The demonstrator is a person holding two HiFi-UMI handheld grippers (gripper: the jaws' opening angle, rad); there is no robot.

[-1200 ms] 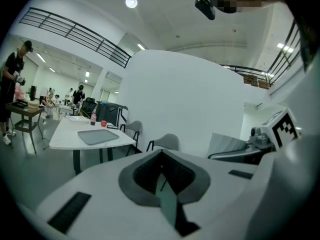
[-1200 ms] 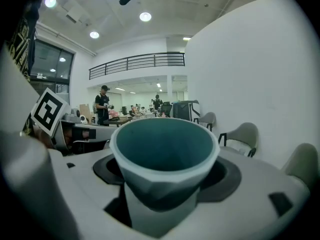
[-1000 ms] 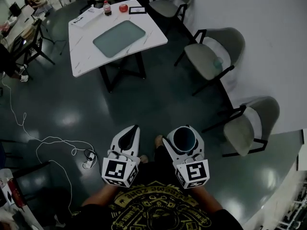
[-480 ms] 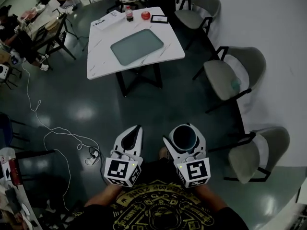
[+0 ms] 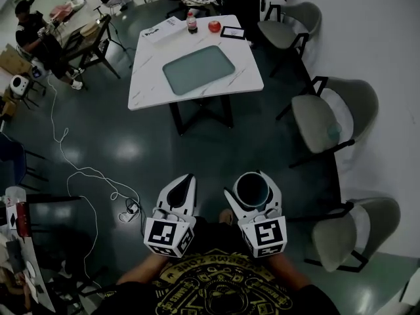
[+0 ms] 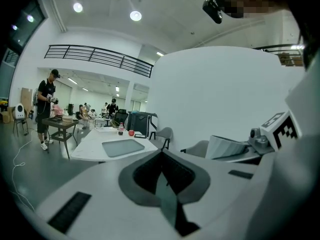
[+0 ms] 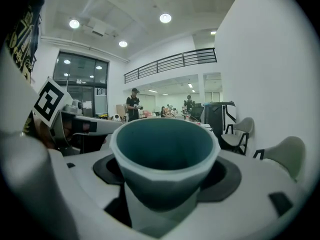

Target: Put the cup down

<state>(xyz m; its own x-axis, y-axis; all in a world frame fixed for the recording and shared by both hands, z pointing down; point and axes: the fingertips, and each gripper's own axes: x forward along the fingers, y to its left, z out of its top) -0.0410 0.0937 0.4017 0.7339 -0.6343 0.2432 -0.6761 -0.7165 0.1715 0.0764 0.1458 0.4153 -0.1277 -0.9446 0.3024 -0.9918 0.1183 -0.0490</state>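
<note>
My right gripper point(image 5: 252, 190) is shut on a pale cup with a dark teal inside point(image 5: 252, 188), held upright in front of me above the dark floor. In the right gripper view the cup point(image 7: 165, 156) fills the space between the jaws, mouth up. My left gripper point(image 5: 184, 188) is level beside it on the left, shut with nothing in it; in the left gripper view its jaws meet at a closed tip point(image 6: 162, 156). Ahead stands a white table point(image 5: 151, 77) with a grey tray point(image 5: 198, 69) on it, well beyond both grippers.
On the table's far end stand a bottle point(image 5: 191, 22), a red round object point(image 5: 214, 26) and a small dark-framed card point(image 5: 233, 33). Grey chairs point(image 5: 328, 120) line the white wall on the right. A white cable point(image 5: 79, 172) trails over the floor at left. People sit at desks point(image 5: 39, 31) at upper left.
The table and chairs have slid down and right in the head view and look nearer. Both grippers keep their places before me; the cup stays held.
</note>
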